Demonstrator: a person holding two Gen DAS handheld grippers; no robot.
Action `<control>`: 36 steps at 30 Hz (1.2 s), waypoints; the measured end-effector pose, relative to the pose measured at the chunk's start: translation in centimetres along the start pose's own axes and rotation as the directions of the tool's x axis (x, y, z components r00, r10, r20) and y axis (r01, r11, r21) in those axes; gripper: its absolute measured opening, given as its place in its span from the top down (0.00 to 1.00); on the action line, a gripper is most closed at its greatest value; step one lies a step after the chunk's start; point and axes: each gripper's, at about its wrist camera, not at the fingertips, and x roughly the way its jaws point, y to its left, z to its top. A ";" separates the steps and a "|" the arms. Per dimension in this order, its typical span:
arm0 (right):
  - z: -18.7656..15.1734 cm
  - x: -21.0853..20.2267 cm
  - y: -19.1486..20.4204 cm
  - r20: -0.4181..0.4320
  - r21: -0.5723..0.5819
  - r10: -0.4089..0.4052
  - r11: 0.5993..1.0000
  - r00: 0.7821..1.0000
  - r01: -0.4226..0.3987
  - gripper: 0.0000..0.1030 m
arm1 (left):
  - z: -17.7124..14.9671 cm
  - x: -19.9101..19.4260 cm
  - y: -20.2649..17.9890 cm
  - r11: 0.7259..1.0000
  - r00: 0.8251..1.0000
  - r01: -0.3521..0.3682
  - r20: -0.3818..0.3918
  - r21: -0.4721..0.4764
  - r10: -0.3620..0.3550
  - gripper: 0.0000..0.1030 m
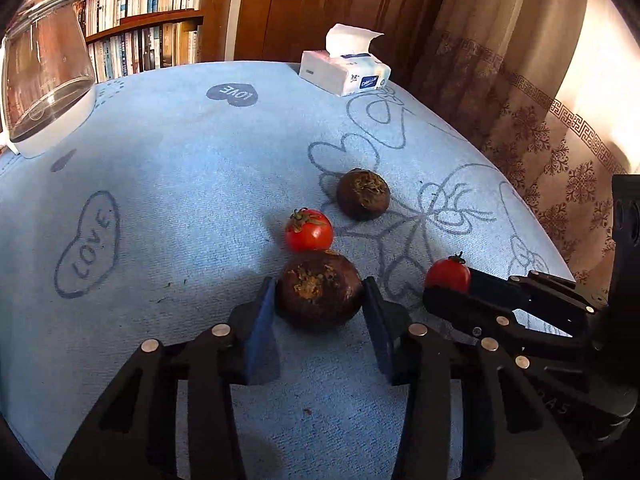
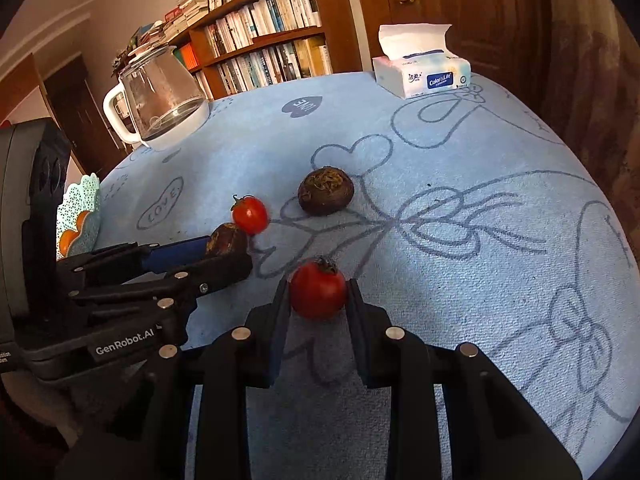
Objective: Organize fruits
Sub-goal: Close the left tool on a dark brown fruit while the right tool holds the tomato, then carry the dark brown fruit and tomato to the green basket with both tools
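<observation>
The left gripper (image 1: 320,300) had its fingers (image 1: 262,320) on either side of a dark brown fruit (image 1: 320,295), the blue pads touching or all but touching its flanks; whether they pressed it firmly could not be told. The fruit sat on the blue cloth-covered surface (image 1: 160,200), straight ahead at 12 o'clock between the tips.

The right gripper (image 2: 318,292) flanked a tomato (image 2: 318,290) in the same way, its fingers (image 2: 280,312) close against both sides of it at 12 o'clock; a true clamp could not be confirmed.

In the left wrist view, a second tomato (image 1: 309,230) lay just beyond the dark fruit at 12 o'clock, nearly touching it, and a second brown fruit (image 1: 363,194) lay farther out at 1 o'clock. The right gripper's tomato showed at 3 o'clock.

In the right wrist view the left gripper came in at 9 o'clock, and the second brown fruit sat at 12 o'clock, well apart from the fingers.

A glass kettle (image 2: 160,100) stood far off at 10 o'clock, a tissue pack (image 2: 424,72) at 1 o'clock near the far edge. A pale green basket (image 2: 82,212) with orange fruit (image 2: 68,240) sat at 9 o'clock behind the left gripper. A bookshelf (image 2: 264,40) stood beyond.
</observation>
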 end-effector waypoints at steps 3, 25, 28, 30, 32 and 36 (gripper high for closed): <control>-0.1 -0.3 -0.5 0.018 0.027 0.006 1.000 1.000 -0.006 0.73 | 0.1 0.0 -0.1 1.000 1.000 0.001 -0.001 0.000 -0.001 0.56; -0.3 -0.1 -2.6 0.040 0.131 0.034 0.991 0.999 -0.039 0.73 | 0.0 0.5 -1.3 1.000 1.000 -0.015 0.002 0.009 0.015 0.56; -0.3 0.1 -2.8 0.034 0.145 0.038 0.989 0.999 -0.043 0.73 | 0.0 0.5 -1.3 1.000 1.000 -0.016 0.002 0.004 0.016 0.57; -0.3 0.1 -2.8 0.038 0.144 0.039 0.989 0.998 -0.044 0.73 | 0.0 0.4 -1.3 1.000 1.000 -0.018 0.003 0.002 0.018 0.57; -0.2 0.1 -2.9 0.039 0.150 0.042 0.988 0.998 -0.048 0.73 | 0.0 0.2 -1.1 1.000 1.000 -0.019 0.002 -0.009 0.019 0.57; -0.2 0.4 -3.3 0.028 0.168 0.050 0.984 0.998 -0.054 0.73 | 0.4 -0.9 -0.7 0.999 0.999 -0.033 0.025 -0.030 0.034 0.57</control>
